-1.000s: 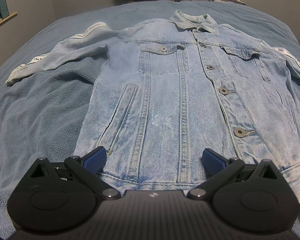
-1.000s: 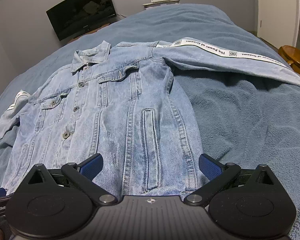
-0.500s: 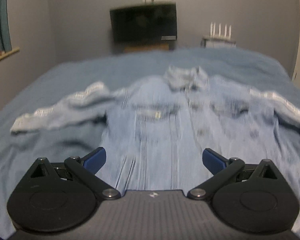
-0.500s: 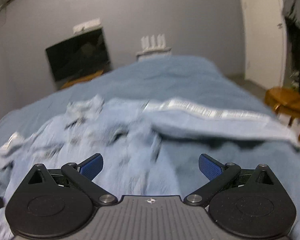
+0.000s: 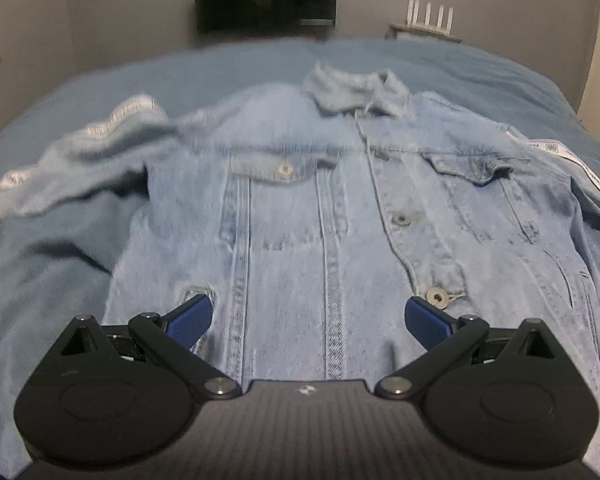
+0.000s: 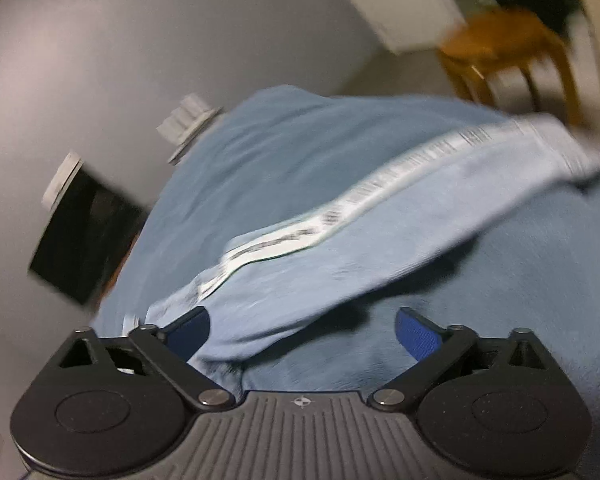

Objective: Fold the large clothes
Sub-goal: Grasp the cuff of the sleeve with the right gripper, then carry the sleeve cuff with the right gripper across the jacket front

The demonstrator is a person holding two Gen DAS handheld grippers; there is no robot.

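My left gripper (image 5: 306, 318) hangs with jaws released wide over the denim jacket (image 5: 340, 220); my right gripper (image 6: 302, 332), rolled, jaws wide but closing, straddles its sleeve (image 6: 380, 248) unclamped.

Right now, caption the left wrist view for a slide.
Open left gripper above a light-blue denim jacket spread on a blue blanket.

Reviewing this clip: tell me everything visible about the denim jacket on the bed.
The denim jacket is pale, washed blue, lying front up and buttoned on a blue blanket. It has a collar at the far end, metal buttons down the front, two flapped chest pockets and a slit side pocket. Both sleeves are spread outward, each with a white printed stripe. Nothing grips it; the blur hides finer detail.
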